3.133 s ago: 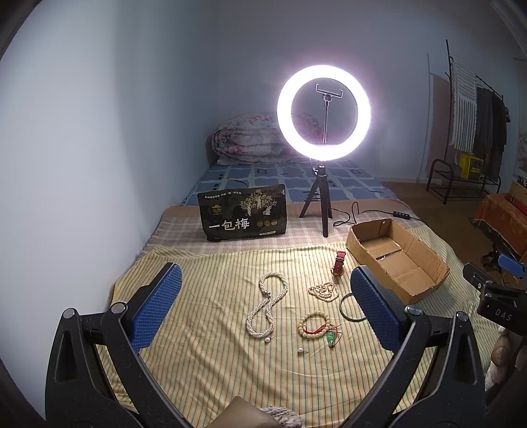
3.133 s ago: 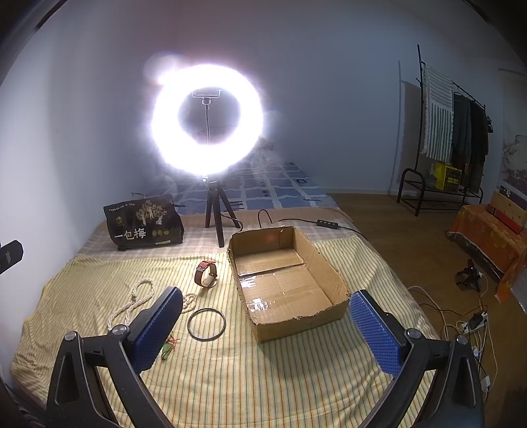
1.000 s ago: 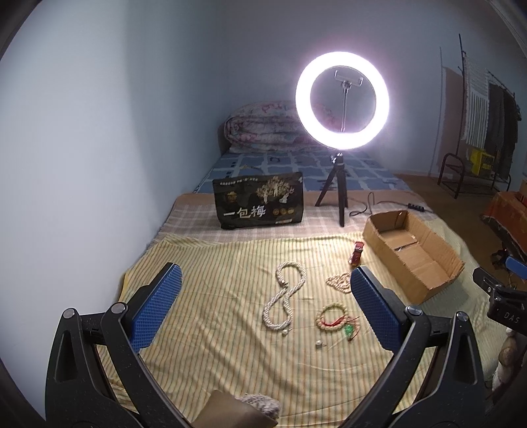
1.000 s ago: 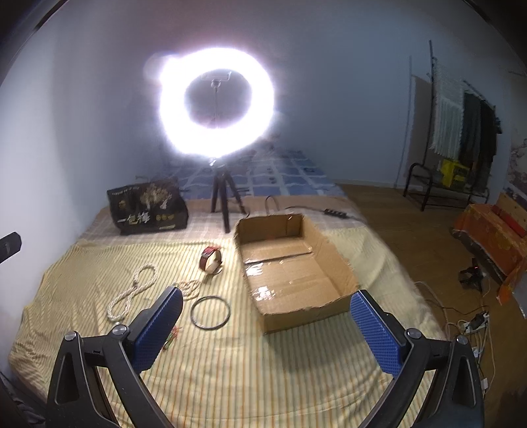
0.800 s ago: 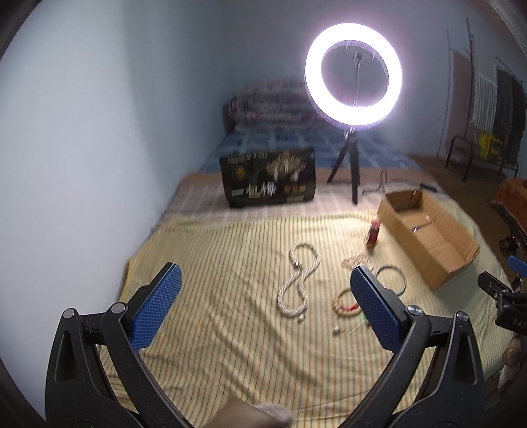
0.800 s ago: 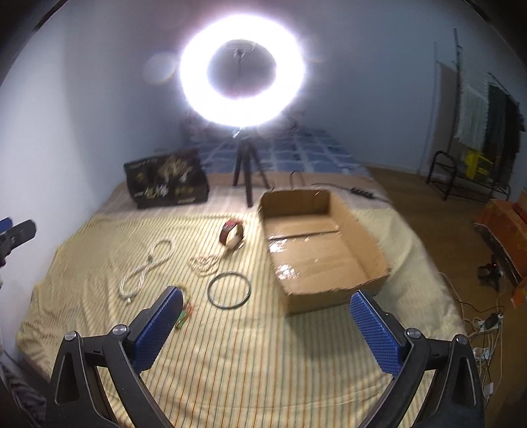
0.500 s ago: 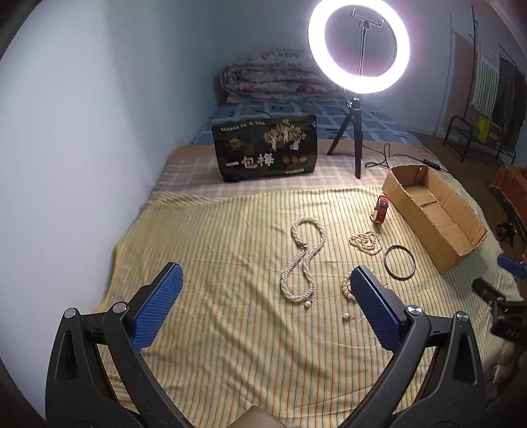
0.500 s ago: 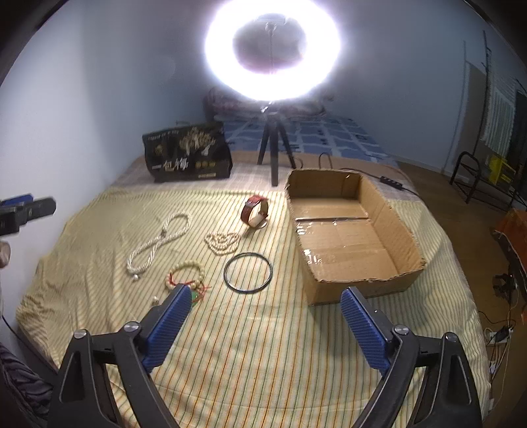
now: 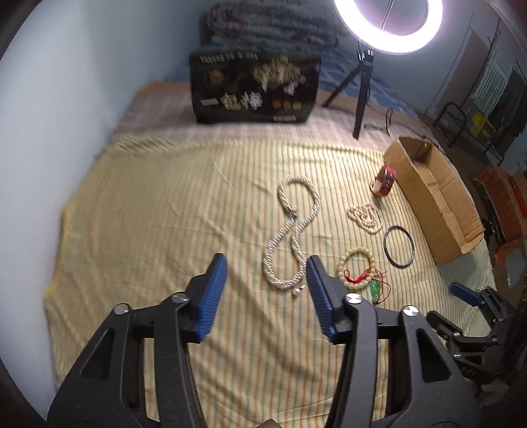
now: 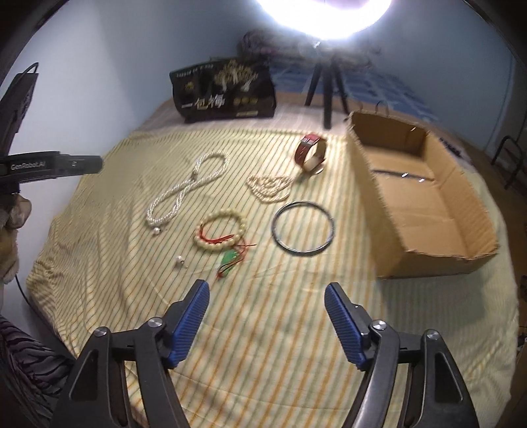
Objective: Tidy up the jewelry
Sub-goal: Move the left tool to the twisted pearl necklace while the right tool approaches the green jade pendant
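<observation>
Jewelry lies on a yellow striped bedspread: a long white pearl necklace, a cream bead bracelet with red cord and green pendant, a small pearl chain, a black bangle, a red strap and a loose pearl. An open cardboard box sits to the right. My left gripper hovers near the necklace's lower end, jaws closing on nothing. My right gripper, below the bangle and bracelet, is also closing on nothing.
At the back stand a black printed bag, a lit ring light on a tripod and a folded quilt. A pale wall borders the bed on the left. A clothes rack stands far right.
Both grippers have dropped toward the bedspread and tipped downward, so the jewelry looks larger and nearer. Both pairs of jaws have narrowed, the left more. The jewelry has not moved.
</observation>
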`<state>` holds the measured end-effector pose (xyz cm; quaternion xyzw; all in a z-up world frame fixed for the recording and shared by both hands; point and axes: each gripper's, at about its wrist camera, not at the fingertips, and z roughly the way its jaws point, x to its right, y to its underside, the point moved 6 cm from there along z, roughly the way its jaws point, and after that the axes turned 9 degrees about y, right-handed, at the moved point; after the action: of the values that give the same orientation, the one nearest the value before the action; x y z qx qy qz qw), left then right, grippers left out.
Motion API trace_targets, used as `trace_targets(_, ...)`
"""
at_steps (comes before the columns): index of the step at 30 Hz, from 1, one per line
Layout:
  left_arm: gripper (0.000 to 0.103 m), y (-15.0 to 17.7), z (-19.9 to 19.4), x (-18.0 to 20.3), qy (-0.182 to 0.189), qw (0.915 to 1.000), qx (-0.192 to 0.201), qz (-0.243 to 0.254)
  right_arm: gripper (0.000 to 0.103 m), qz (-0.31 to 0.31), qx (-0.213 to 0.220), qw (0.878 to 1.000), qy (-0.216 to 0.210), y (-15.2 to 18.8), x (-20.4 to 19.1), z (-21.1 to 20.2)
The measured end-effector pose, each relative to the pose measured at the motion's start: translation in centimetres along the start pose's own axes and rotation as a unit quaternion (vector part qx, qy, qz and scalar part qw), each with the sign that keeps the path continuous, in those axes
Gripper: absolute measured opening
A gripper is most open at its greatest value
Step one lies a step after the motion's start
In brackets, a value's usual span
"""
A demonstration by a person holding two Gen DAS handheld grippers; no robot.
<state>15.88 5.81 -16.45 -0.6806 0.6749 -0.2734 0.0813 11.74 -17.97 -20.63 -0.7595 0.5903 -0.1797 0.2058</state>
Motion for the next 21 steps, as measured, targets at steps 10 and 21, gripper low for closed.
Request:
trace_targets(10, 0.026, -0.3, 6.7, -2.2, 0.031, 0.9937, -0.080, -0.072, 0.052, 0.006, -0.045, 0.998, -0.035, -0.3, -1.6, 3.4)
trace_targets(21, 0.023, 0.0, 9.6, -2.7, 0.022, 0.9925, -0.106, -0.056, 0.040, -0.001, -0.068, 0.997, -0.042, 0.1, -3.1, 6.1)
